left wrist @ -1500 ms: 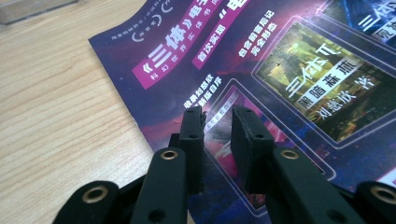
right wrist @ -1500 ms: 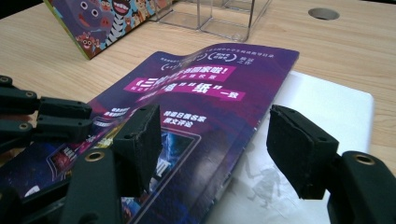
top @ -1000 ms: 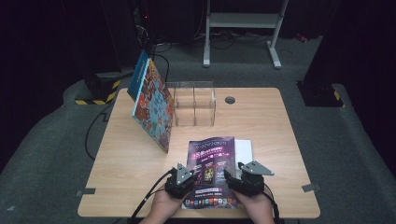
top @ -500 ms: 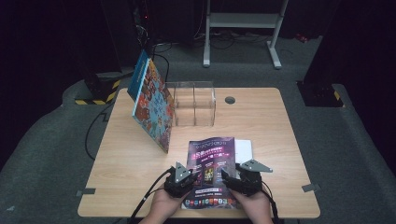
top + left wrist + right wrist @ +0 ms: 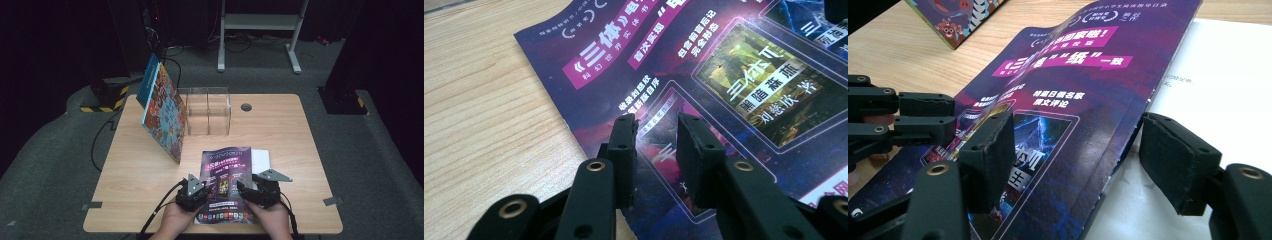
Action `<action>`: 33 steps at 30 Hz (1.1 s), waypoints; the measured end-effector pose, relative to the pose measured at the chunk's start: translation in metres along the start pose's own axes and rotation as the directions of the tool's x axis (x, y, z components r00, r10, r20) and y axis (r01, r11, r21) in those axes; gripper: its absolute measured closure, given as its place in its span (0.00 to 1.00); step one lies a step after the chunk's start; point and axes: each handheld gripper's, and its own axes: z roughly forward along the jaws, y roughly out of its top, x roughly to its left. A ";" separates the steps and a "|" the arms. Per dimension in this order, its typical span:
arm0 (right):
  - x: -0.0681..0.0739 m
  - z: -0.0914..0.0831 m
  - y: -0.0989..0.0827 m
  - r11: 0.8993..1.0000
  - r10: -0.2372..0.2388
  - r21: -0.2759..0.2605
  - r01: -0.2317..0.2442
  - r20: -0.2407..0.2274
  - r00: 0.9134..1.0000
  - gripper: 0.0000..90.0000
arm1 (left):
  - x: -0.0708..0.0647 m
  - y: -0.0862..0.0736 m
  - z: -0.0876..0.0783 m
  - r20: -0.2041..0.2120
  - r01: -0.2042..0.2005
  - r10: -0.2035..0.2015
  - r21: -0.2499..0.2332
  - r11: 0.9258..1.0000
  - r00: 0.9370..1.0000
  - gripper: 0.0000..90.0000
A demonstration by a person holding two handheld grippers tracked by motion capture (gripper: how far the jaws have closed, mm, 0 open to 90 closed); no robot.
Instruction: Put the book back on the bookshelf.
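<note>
A purple magazine (image 5: 227, 170) lies flat near the table's front edge, over a white sheet (image 5: 261, 159). My left gripper (image 5: 210, 189) rests over the magazine's left part. In the left gripper view its jaws (image 5: 656, 122) stand a narrow gap apart above the cover (image 5: 744, 75), having just been opening a little, with nothing between them. My right gripper (image 5: 242, 189) is at the right part. In the right gripper view its jaws (image 5: 1075, 135) are wide and straddle the magazine's slightly raised right edge (image 5: 1128, 130), with neither pad pressing on it. The left gripper's fingers (image 5: 923, 120) show at that view's left.
A colourful book (image 5: 165, 115) leans against a clear plastic box (image 5: 207, 112) at the back left of the wooden table (image 5: 280, 130). A round cable hole (image 5: 246, 107) sits behind the box. The white sheet (image 5: 1218, 75) spreads to the right of the magazine.
</note>
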 end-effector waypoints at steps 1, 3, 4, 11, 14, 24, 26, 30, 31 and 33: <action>0.000 0.000 0.000 1.000 0.001 0.001 -0.001 0.001 1.000 0.33 | 0.000 0.000 0.000 0.000 -0.001 0.001 0.000 1.000 1.000 0.77; 0.000 0.001 0.001 1.000 0.004 0.000 -0.004 -0.001 1.000 0.33 | 0.000 0.000 0.000 -0.001 -0.002 0.002 0.000 1.000 1.000 0.77; -0.001 0.001 0.001 1.000 0.008 -0.001 -0.008 -0.004 1.000 0.33 | 0.000 0.000 0.000 -0.001 -0.002 0.002 0.000 1.000 1.000 0.77; -0.003 -0.003 0.000 1.000 0.024 -0.006 -0.024 -0.013 1.000 0.40 | 0.000 0.001 0.001 0.000 -0.008 0.008 0.004 1.000 1.000 0.78; -0.001 -0.006 -0.002 1.000 0.020 -0.007 -0.020 -0.019 1.000 0.40 | 0.002 0.002 0.003 0.000 -0.008 0.008 0.006 1.000 1.000 0.78; -0.001 -0.011 -0.003 0.999 0.030 -0.025 -0.032 -0.051 0.998 0.45 | 0.007 0.005 0.007 -0.025 -0.019 0.019 0.007 1.000 1.000 0.80; -0.003 -0.009 0.000 0.999 0.049 -0.017 -0.050 -0.056 0.997 0.45 | 0.007 0.005 0.007 -0.023 -0.020 0.020 0.008 1.000 1.000 0.80; -0.005 -0.003 0.004 0.996 0.086 0.005 -0.086 -0.047 0.995 0.41 | 0.007 0.005 0.007 -0.022 -0.018 0.019 0.007 1.000 1.000 0.80; -0.005 -0.002 0.004 0.997 0.080 0.005 -0.080 -0.040 0.996 0.42 | 0.007 0.005 0.007 -0.022 -0.018 0.018 0.006 1.000 1.000 0.81; -0.005 0.000 0.005 0.997 0.081 0.008 -0.081 -0.035 0.996 0.42 | 0.007 0.005 0.007 -0.020 -0.014 0.014 0.006 1.000 1.000 0.80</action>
